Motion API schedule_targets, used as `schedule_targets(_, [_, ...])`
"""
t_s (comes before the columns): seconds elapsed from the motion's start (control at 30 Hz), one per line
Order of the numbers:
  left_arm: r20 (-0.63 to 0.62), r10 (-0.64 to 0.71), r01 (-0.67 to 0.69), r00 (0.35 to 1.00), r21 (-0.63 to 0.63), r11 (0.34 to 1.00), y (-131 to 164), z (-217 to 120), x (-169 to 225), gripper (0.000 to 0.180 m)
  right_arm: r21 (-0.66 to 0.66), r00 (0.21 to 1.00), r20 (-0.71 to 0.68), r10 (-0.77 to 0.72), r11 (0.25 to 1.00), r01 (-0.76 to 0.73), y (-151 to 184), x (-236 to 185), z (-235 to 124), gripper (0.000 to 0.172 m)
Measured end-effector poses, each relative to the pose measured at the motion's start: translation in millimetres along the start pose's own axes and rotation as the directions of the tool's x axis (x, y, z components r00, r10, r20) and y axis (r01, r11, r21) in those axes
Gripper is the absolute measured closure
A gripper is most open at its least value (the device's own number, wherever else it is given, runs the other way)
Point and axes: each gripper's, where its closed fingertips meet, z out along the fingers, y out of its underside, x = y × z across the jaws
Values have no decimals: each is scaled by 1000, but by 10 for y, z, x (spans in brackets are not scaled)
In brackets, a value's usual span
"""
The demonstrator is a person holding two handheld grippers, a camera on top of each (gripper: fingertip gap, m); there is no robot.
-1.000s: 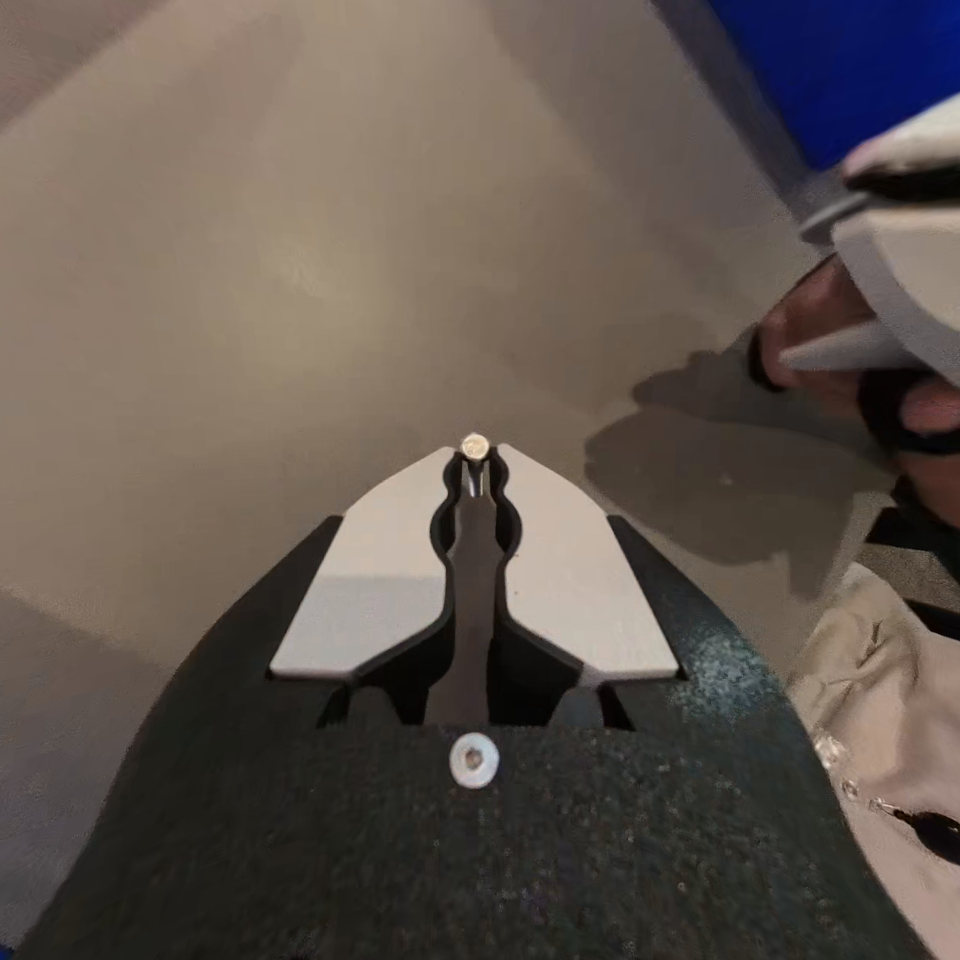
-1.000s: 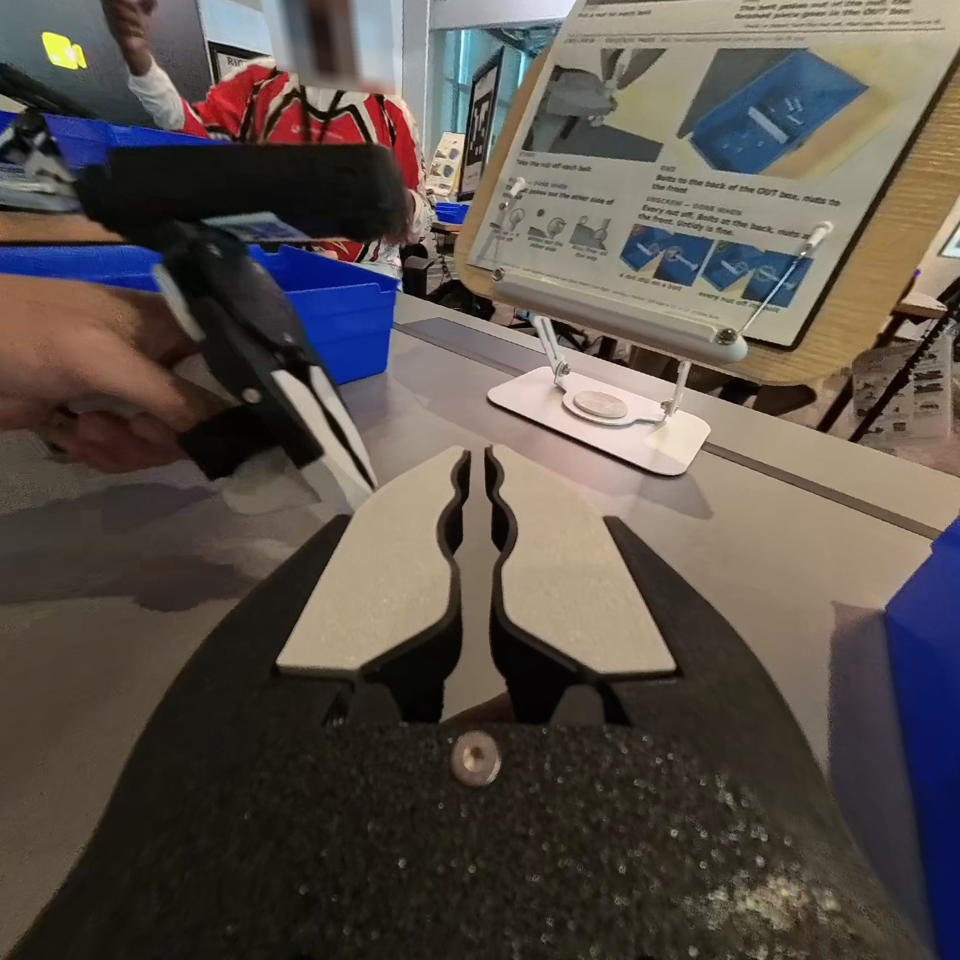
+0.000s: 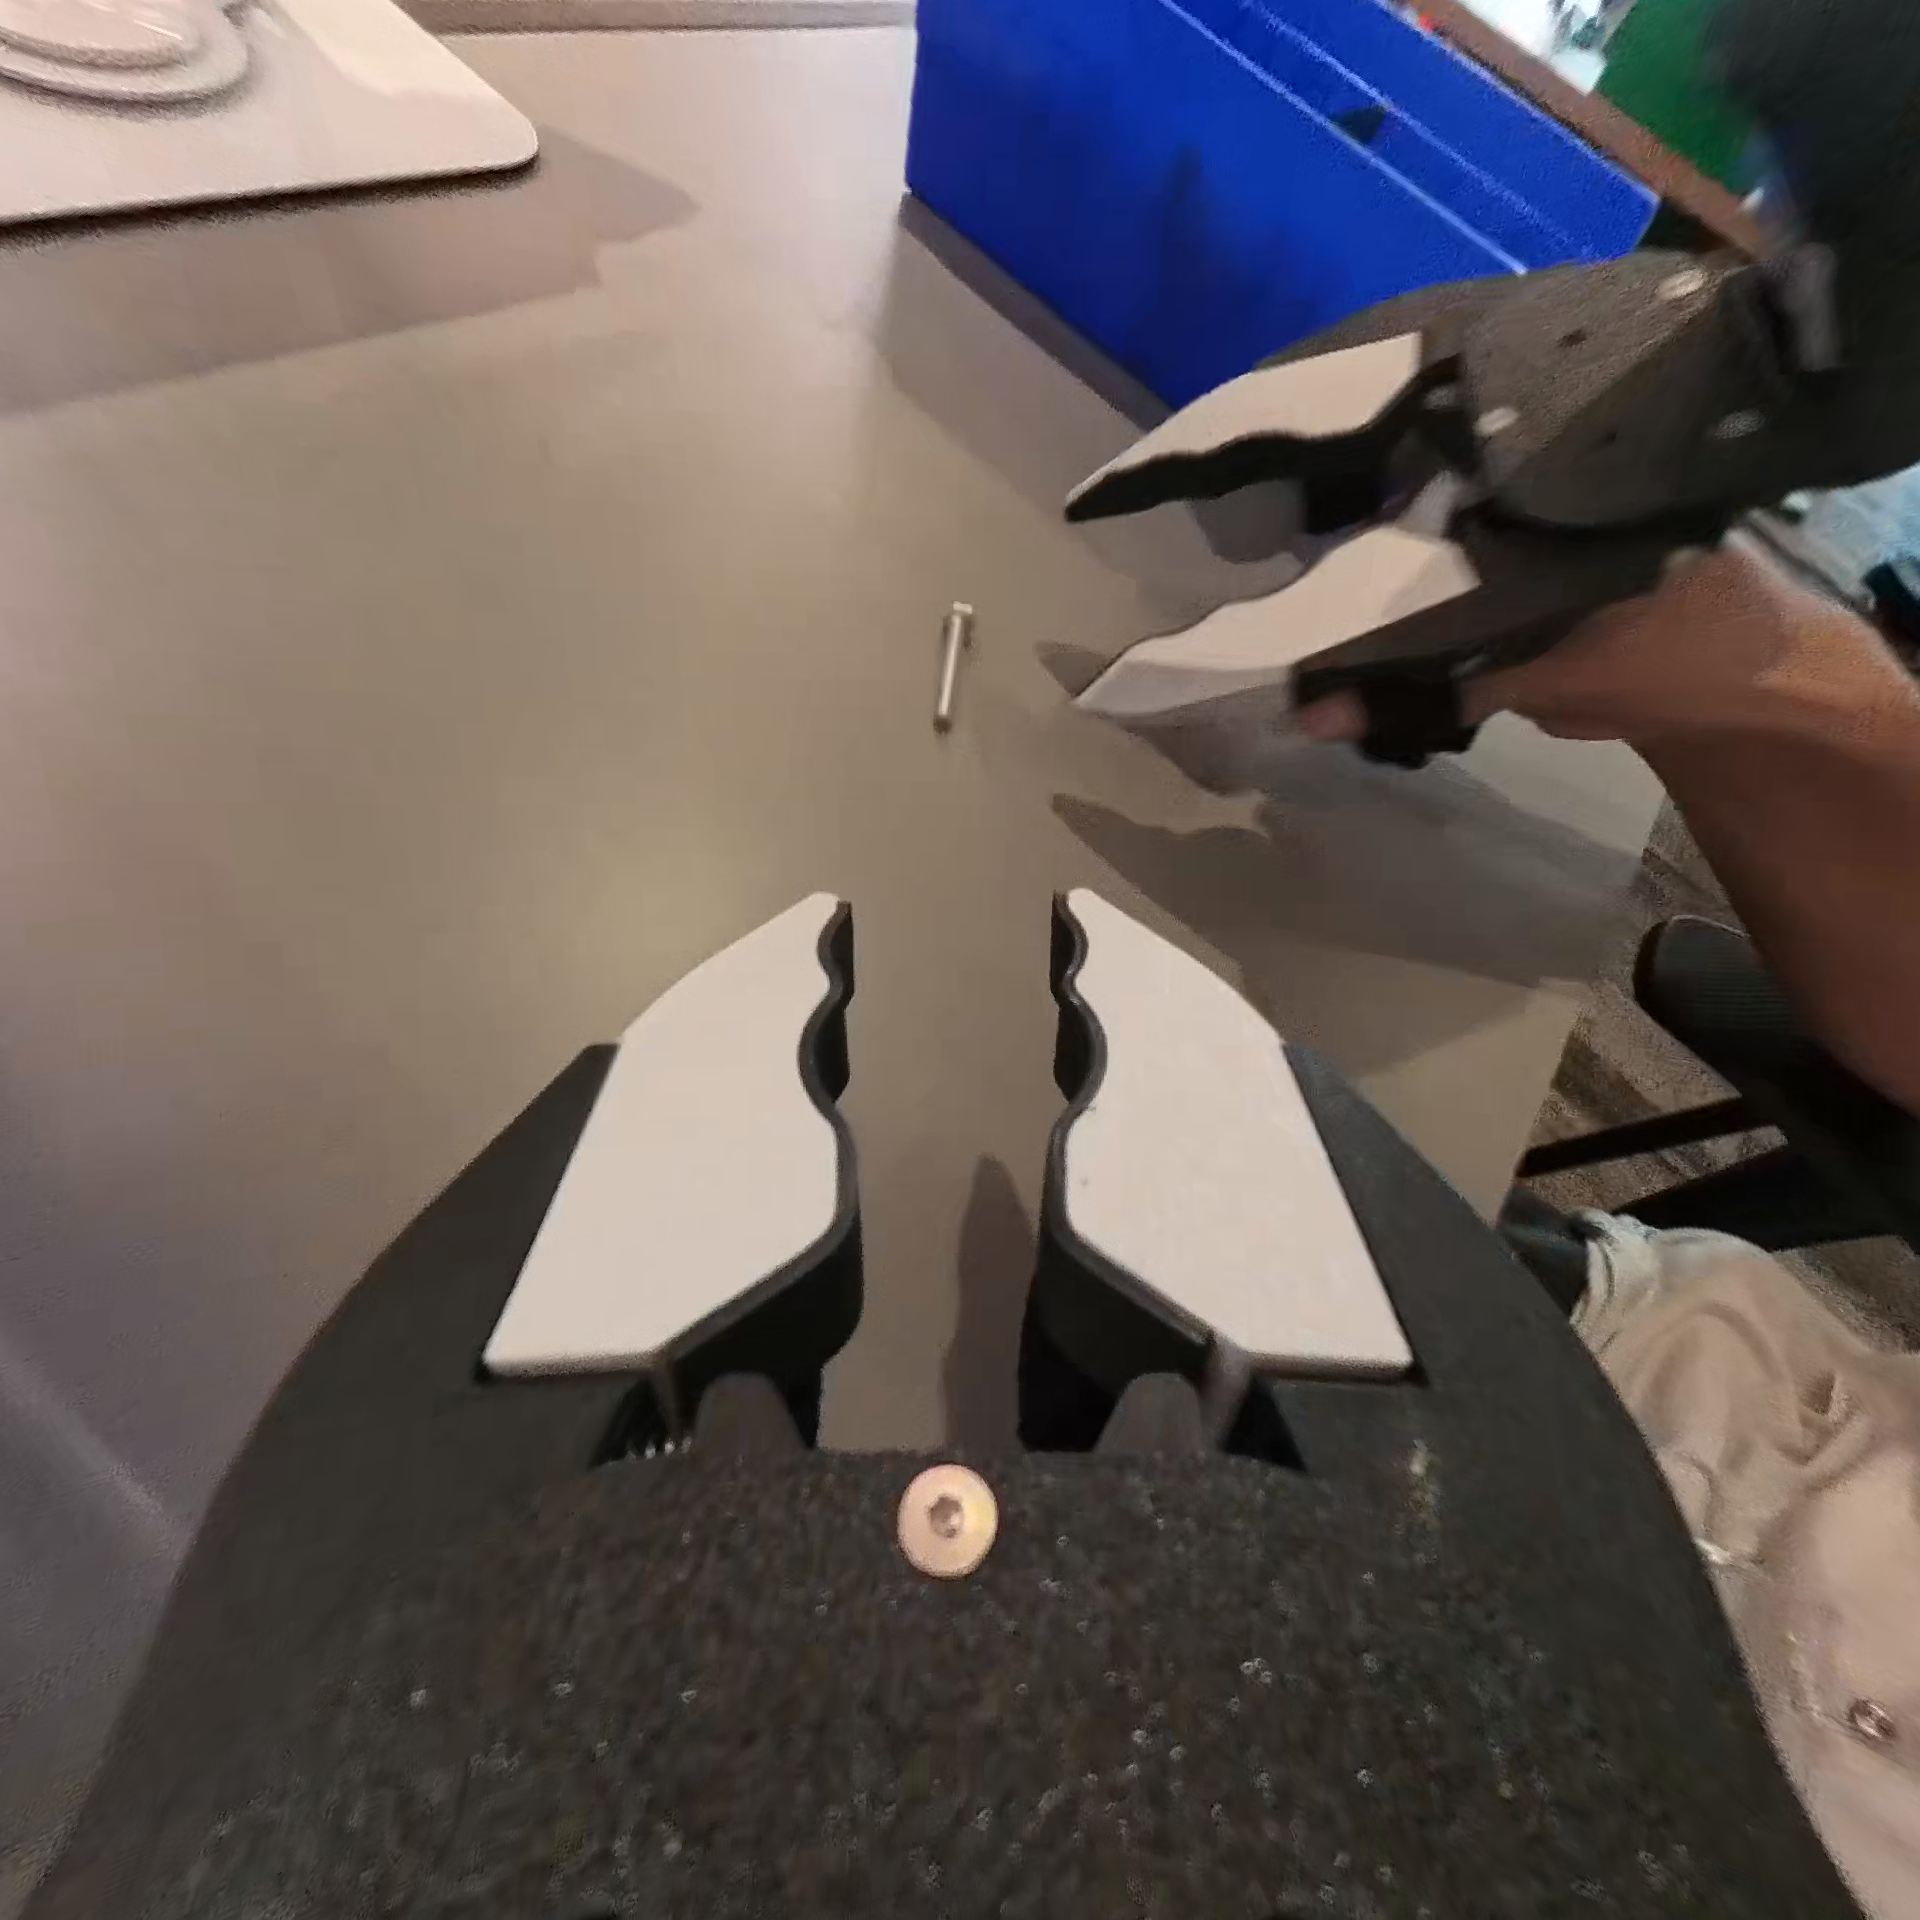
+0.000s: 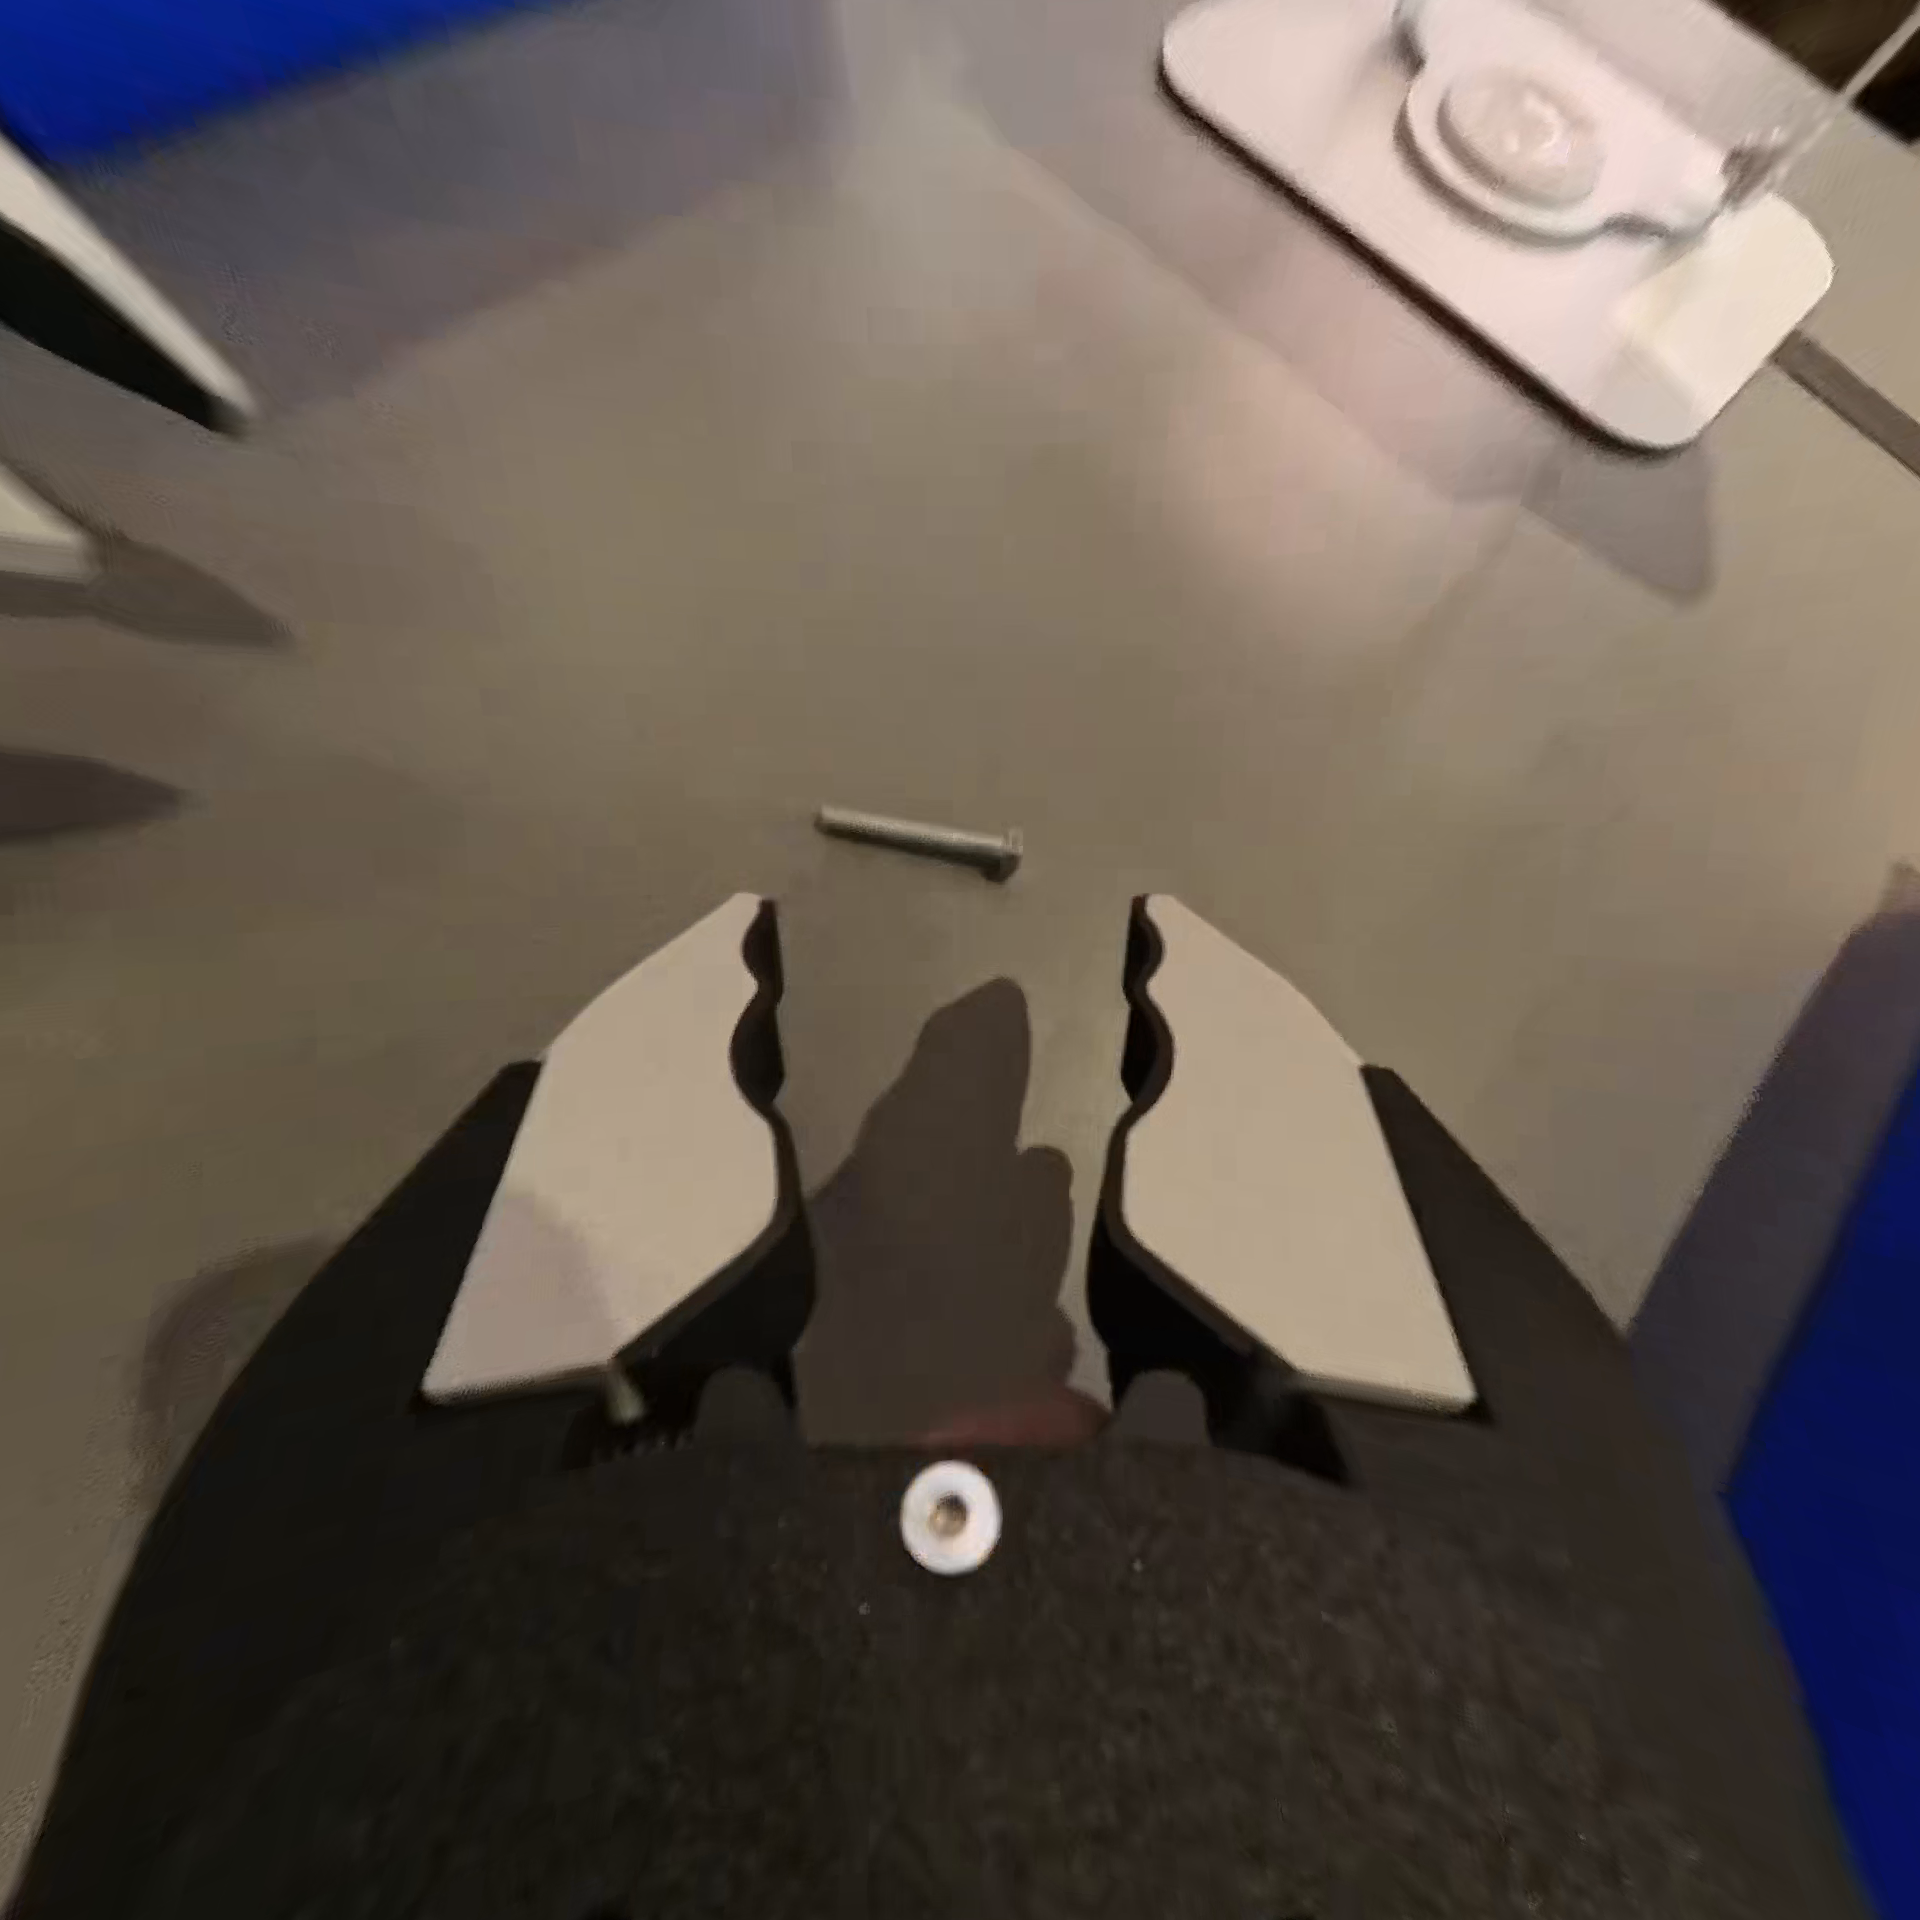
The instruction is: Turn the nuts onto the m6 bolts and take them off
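Both tongs spread apart, nothing between them: left tongs (image 3: 951,914), right tongs (image 4: 951,914). Bolt (image 3: 951,665) lies flat on the grey surface (image 3: 416,727), ahead of the left tongs, just beside the right tongs' tips; no nut seen on it. Blue bin (image 3: 1195,208) stands at the far right; contents hidden. White stand base (image 4: 1507,208) rests farther off. A hand (image 3: 1662,675) grips the right tool. A second ago the left tongs clamped the bolt upright and the right tongs were closed; now both released.
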Motion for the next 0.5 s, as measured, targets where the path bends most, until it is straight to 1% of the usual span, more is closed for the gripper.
schedule_targets(0.07, [-2, -3, 3, 1000, 19, 1000, 61, -113, 88, 143, -61, 998, -62, -20, 998, 16, 63, -30, 120, 104])
schedule_targets(0.1, [-13, -3, 3, 1000, 16, 1000, 71, -155, 140, 140, -69, 997, -77, 6, 998, -11, 46, -35, 170, 104])
schedule_targets(0.23, [-67, -5, 9, 998, 58, 998, -5, -282, 315, 138, -121, 988, -80, 130, 983, -139, -30, -22, 378, 100])
schedule_targets(0.33, [-79, 2, 3, 997, 64, 998, -14, -296, 352, 138, -147, 984, -101, 145, 976, -158, -9, 13, 458, 101])
schedule_targets(0.43, [-94, 13, -8, 995, 52, 999, 26, -292, 395, 138, -138, 980, -73, 186, 971, -195, 11, -27, 452, 106])
schedule_targets(0.47, [-100, 17, -12, 995, 50, 999, 34, -288, 413, 138, -139, 978, -53, 202, 968, -207, 13, -47, 459, 109])
schedule_targets(0.5, [-109, 19, -14, 994, 48, 999, 41, -282, 432, 138, -138, 974, -24, 226, 964, -227, 11, -76, 463, 118])
